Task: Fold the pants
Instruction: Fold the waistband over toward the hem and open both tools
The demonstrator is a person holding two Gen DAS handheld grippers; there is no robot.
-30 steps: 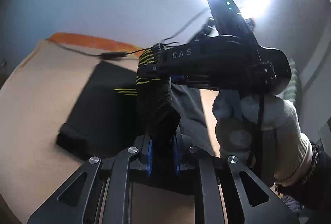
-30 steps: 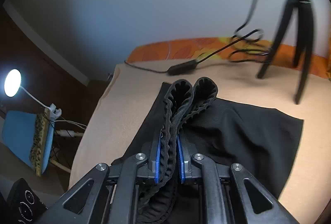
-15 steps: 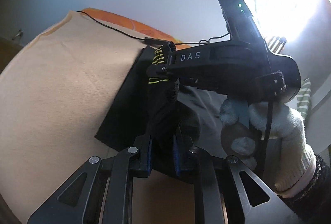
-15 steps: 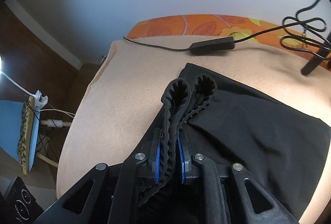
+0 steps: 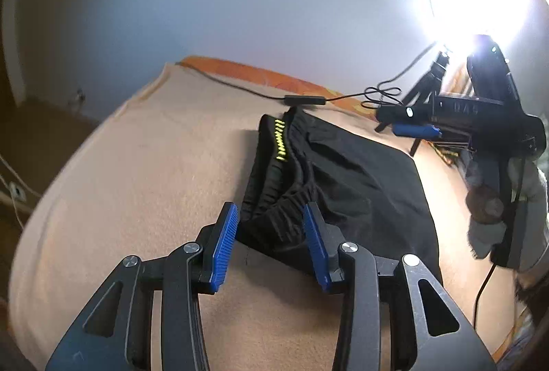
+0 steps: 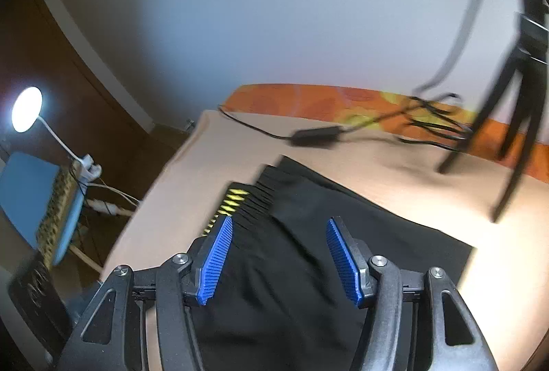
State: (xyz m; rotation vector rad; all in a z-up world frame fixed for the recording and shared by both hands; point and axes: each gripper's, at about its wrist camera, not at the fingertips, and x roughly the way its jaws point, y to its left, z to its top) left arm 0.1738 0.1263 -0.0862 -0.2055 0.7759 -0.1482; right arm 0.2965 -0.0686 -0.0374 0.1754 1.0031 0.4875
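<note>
I see the black pants [image 5: 346, 186] lying folded on the tan blanket [image 5: 137, 172], their long axis running from the gathered waistband [image 5: 274, 162] at the near-left edge away toward the tripod [image 6: 507, 138]. The waistband, with its yellow stitching [image 5: 280, 141], faces my side, and the far edge lies just short of the black cable box [image 5: 305, 100].

A second ago both grippers pinched the waistband and held it off the blanket; now it lies dropped on the folded cloth. My left gripper [image 5: 271, 240] has just been opening, its ribbed blue pads [image 5: 223, 247] spread either side of the waistband without pressing it. My right gripper [image 6: 279, 258] has just opened too, wide, above the smooth cloth, gripping nothing.

The fabric is matte, the waistband elastic and ruffled; the blanket looks felty, with an orange patterned sheet [image 6: 308, 100] beyond the cable box.
</note>
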